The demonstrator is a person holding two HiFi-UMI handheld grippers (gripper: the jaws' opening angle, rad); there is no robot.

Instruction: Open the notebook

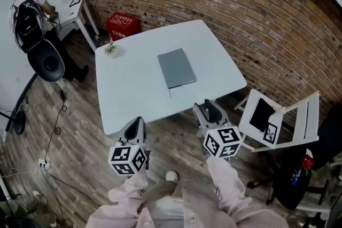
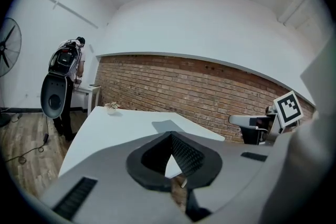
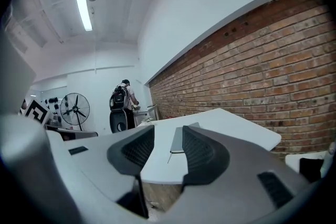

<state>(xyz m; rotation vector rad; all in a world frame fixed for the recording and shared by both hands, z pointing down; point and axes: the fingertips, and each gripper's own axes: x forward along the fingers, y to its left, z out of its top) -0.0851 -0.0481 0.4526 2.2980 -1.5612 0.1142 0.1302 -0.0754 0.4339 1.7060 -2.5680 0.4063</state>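
Observation:
A closed grey notebook (image 1: pixel 176 68) lies flat on the white table (image 1: pixel 133 88), right of centre, with a thin ribbon trailing from its near edge. My two grippers hover off the table's near edge, apart from the notebook. The left gripper (image 1: pixel 134 128) is shut, its pads meeting at the tips (image 2: pixel 170 138), with nothing in it. The right gripper (image 1: pixel 209 111) is open and empty (image 3: pixel 168 136). Between its jaws the notebook (image 3: pixel 176 140) shows on the table beyond. In the left gripper view the notebook (image 2: pixel 167 126) is a flat grey shape past the jaws.
A small potted plant (image 1: pixel 111 49) stands at the table's far left corner. A white folding chair (image 1: pixel 299 120) with a dark tablet (image 1: pixel 263 114) is at the right. A red crate (image 1: pixel 122 25) sits by the brick wall. A person (image 1: pixel 29 8) and a black chair (image 1: pixel 47 61) are far left.

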